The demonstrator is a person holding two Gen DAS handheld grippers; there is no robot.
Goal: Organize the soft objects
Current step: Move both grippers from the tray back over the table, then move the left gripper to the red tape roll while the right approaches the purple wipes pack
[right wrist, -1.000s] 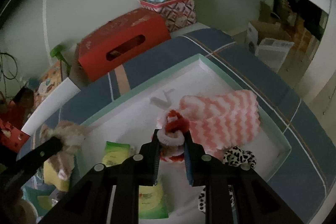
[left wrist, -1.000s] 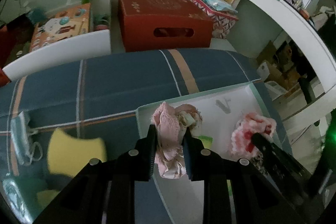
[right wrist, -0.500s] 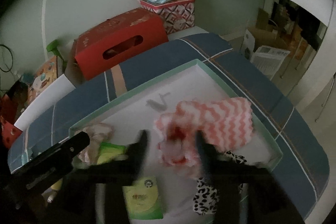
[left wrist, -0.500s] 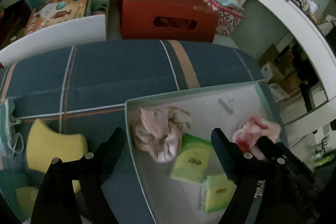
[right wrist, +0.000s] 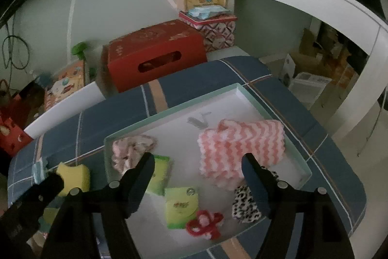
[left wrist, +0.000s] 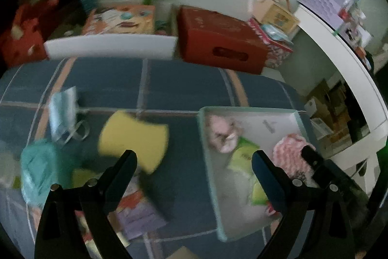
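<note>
Opening wide just now, your right gripper (right wrist: 196, 159) and left gripper (left wrist: 194, 157) both hang empty. Below the right one, the red scrunchie (right wrist: 206, 222) lies in the tray (right wrist: 169, 111), long axis left-right. Farther back, the pink scrunchie (right wrist: 128, 149) sits crumpled in the tray's left corner.

Cloth (right wrist: 241, 147), scrunchies (right wrist: 129, 149) and packets (right wrist: 180, 206) lie in the tray (right wrist: 169, 108); sponge (right wrist: 74, 177) left of it
</note>
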